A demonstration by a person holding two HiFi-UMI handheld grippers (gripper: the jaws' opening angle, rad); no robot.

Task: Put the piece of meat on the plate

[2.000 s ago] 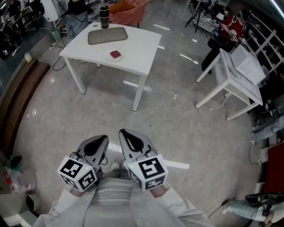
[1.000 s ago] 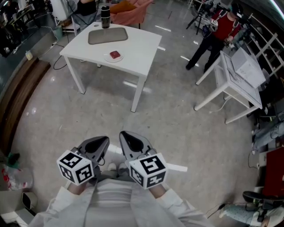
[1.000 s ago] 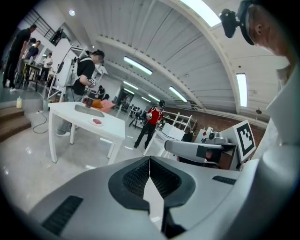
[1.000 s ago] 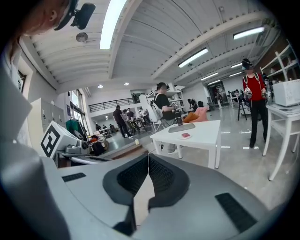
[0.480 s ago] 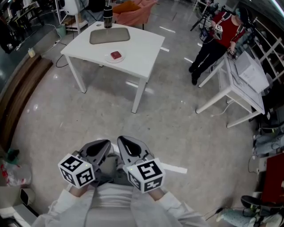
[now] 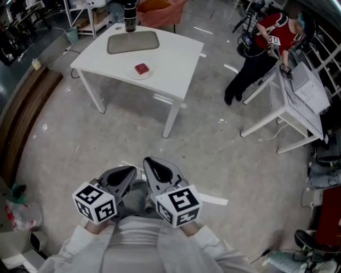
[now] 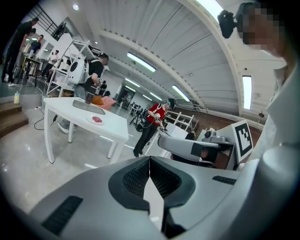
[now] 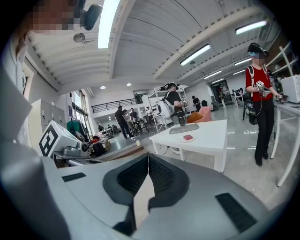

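Note:
The red piece of meat (image 6: 141, 68) lies on a small white plate (image 6: 133, 72) on the white table (image 6: 170, 53), far from me across the floor. It also shows small in the left gripper view as the meat (image 7: 97, 119) and in the right gripper view as the meat (image 8: 188, 137). I hold both grippers close to my body, well short of the table. My left gripper (image 6: 129, 170) is shut with nothing in it, and so is my right gripper (image 6: 147, 160). Their jaws meet at the left gripper (image 7: 149, 161) and the right gripper (image 8: 148, 158).
A grey tray (image 6: 133, 42) and a dark bottle (image 6: 129, 10) stand at the table's far side. A person in red (image 6: 259, 47) stands right of the table, by a second white table (image 6: 295, 101). Bare floor lies between me and the table. Bags (image 6: 16, 210) sit at the lower left.
The person in red has walked in from the right toward the gap between the tables. My grippers stay shut near my body; the head view has shifted slightly.

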